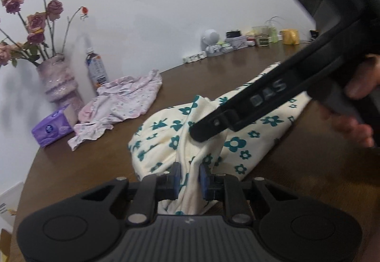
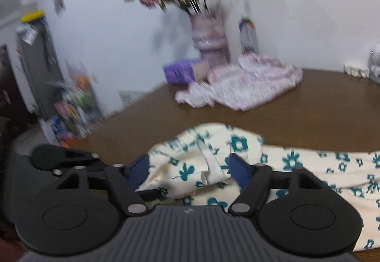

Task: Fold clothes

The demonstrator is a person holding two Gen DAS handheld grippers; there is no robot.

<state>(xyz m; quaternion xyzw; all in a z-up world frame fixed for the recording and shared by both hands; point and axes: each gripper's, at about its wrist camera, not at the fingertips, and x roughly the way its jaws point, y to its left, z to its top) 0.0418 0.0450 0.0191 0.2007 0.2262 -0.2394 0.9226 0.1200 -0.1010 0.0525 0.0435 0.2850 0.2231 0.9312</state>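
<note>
So the cream cotton garment with teal flowers (image 1: 166, 133) lies bunched on the brown wooden table (image 1: 95, 162), long axis running off rightward. Left gripper (image 1: 189, 178) is pinched onto a ridge of it; right gripper (image 2: 190, 168) sits half-open around a fold, pads not pressing.

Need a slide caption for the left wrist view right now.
Left gripper pinches a fold of the cream garment with teal flowers on the brown table while the right gripper reaches in above.

Cream garment (image 1: 166, 133), teal flowers
</note>
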